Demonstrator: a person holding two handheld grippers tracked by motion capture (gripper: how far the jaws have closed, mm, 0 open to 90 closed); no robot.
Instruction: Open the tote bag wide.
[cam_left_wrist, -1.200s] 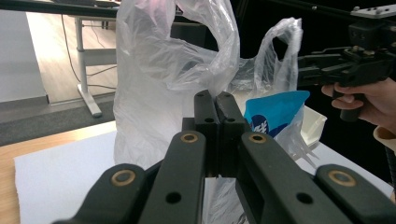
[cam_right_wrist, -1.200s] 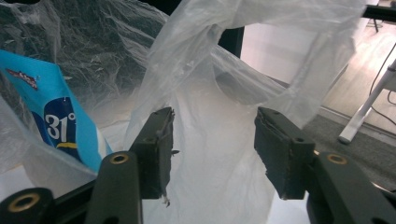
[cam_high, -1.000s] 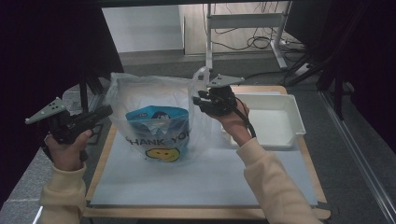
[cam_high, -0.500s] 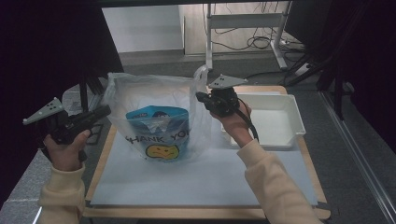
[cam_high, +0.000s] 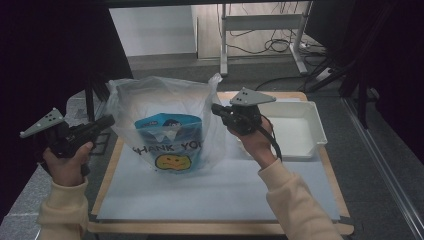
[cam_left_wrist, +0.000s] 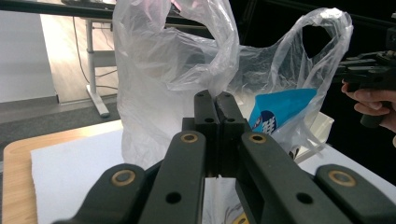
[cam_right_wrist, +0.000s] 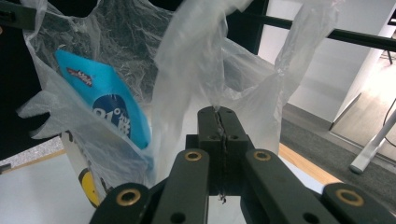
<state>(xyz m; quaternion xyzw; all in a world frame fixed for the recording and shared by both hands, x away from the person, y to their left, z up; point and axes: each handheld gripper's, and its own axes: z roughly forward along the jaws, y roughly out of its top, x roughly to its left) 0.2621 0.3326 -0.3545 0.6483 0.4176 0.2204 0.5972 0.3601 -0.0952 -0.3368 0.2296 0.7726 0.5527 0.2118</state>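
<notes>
Both grippers' fingers (cam_left_wrist: 215, 116) (cam_right_wrist: 219, 126) are clamped on the plastic bag's (cam_high: 165, 125) handles, one at each side

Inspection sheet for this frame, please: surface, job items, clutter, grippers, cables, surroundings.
Surface: wooden table covered by a white sheet.
Job's things: clear plastic bag printed with THANK YOU and a smiley stands upright on the sheet, with a blue pouch inside.
Clutter: white tray at the right of the table; contents cannot be made out.
Grippers: left gripper has its jaws closed on one bag handle; right gripper has its jaws closed on the other. The handles are pulled apart.
Cables: black cable trails from the right gripper along the wrist; loose floor cables behind the table.
Surroundings: white desk frame on the floor beyond; dark panels at both sides.
</notes>
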